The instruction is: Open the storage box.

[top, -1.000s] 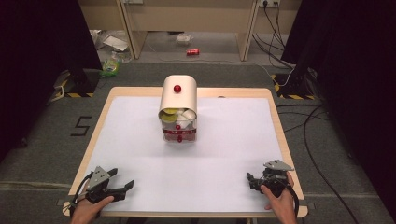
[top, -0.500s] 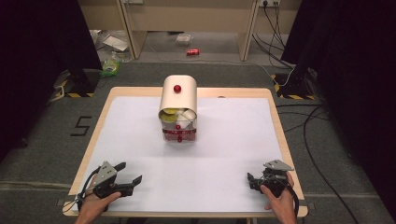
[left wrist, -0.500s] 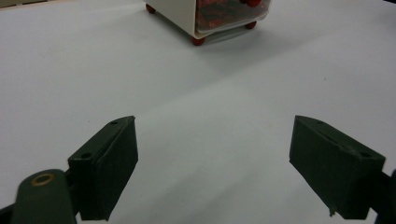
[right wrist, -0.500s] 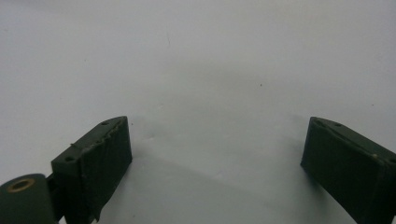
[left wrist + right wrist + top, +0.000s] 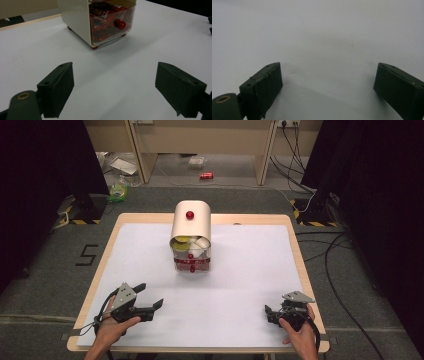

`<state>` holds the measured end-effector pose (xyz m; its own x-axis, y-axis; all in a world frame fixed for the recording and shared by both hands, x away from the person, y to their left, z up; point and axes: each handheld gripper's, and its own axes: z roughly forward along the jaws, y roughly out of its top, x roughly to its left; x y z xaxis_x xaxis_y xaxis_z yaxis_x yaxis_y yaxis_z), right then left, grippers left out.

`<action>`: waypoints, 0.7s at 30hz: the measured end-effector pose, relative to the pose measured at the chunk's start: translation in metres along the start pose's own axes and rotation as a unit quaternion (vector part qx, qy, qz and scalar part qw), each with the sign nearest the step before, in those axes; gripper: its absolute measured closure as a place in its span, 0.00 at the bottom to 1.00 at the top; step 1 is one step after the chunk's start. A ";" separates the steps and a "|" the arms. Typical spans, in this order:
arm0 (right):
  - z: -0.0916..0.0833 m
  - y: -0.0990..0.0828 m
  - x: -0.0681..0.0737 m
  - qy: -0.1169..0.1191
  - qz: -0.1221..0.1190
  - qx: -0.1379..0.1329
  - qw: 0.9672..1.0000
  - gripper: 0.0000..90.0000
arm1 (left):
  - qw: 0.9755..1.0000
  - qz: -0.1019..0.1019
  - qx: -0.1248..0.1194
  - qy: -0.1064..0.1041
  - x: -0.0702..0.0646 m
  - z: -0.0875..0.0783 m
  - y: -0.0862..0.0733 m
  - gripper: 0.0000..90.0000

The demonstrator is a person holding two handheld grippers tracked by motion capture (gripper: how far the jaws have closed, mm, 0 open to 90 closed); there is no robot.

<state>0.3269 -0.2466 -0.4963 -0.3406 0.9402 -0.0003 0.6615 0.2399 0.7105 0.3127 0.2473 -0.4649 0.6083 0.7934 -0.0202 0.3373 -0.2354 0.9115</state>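
Both hand-held grippers, left (image 5: 150,296) and right (image 5: 268,312), wide open, empty, over white table (image 5: 250,270).

Cabinet (image 5: 100,22) top cut off by left gripper view's edge — red drawer (image 5: 112,25) contents too jumbled to identify.

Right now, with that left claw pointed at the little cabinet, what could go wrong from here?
Two things, probably. The cabinet looks light and stands free on the white table, so tugging the red knob of its lower drawer might drag the whole thing unless the other gripper steadies it. The knob is also small; the left gripper, jaws wide open, could slip off it. The right gripper is open and far away.
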 end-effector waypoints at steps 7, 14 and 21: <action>0.000 0.000 0.000 0.001 0.000 0.000 1.000 0.09 | 1.000 0.002 -0.003 -0.003 -0.004 0.007 0.009 0.17; 0.000 0.000 0.000 0.001 0.000 0.001 1.000 0.09 | 1.000 -0.002 -0.013 -0.011 -0.006 0.010 0.023 0.17; 0.000 0.000 0.000 0.002 0.000 0.001 1.000 0.09 | 1.000 0.003 -0.027 -0.017 -0.009 0.012 0.036 0.17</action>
<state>0.3271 -0.2467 -0.4963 -0.3420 0.9397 0.0025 0.6630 0.2394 0.7093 0.3276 0.2247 -0.4373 0.6342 0.7727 -0.0266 0.2949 -0.2100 0.9322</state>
